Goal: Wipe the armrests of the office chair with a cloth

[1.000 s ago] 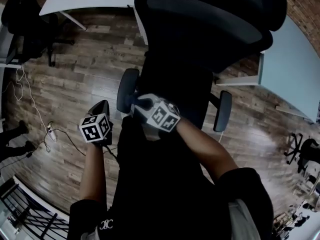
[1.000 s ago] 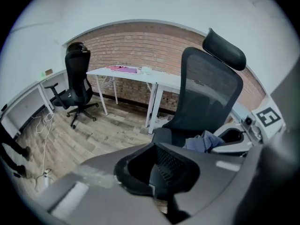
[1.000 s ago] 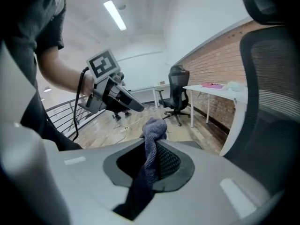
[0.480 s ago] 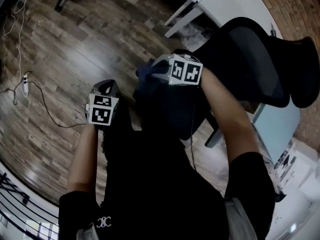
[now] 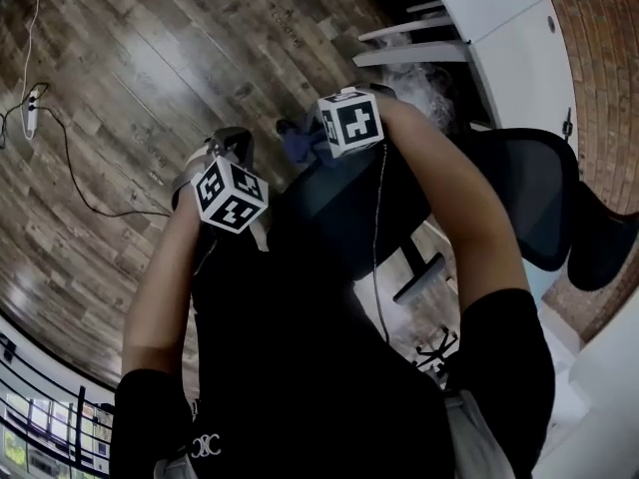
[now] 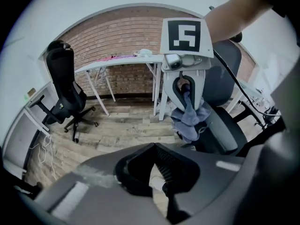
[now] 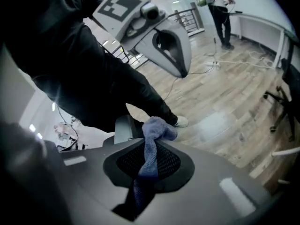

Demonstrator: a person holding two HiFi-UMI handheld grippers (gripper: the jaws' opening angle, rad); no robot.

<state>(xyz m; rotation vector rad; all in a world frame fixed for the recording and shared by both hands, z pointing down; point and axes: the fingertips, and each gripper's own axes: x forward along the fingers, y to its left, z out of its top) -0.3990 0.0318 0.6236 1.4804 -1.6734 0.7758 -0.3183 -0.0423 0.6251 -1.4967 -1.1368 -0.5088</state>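
As seen from the head view: right tool [image 5: 297, 140] out front over the office chair [image 5: 344, 208], blue cloth [image 5: 291, 148] bunched at its tip. Left tool [image 5: 232, 148] beside it, clear of the seat.

Left gripper view: left tool [image 6: 154, 146] closed on itself, nothing between the jaws. Cloth [image 6: 190, 118] hanging limp from right tool [image 6: 185, 97], draping by the seat edge.

Right gripper view: right tool [image 7: 149, 146] clamped on a twisted fold of cloth [image 7: 157, 125], wad beyond the tips, just beside what looks like the armrest pad [image 7: 122, 128] — contact not readable. Left tool [image 7: 180, 71] tips together.

Judging by the drape: soft, light, zero stiffness, likely to fold or pull out under drag. Best gripped on a thick bunch, wad forward as the wiping face.
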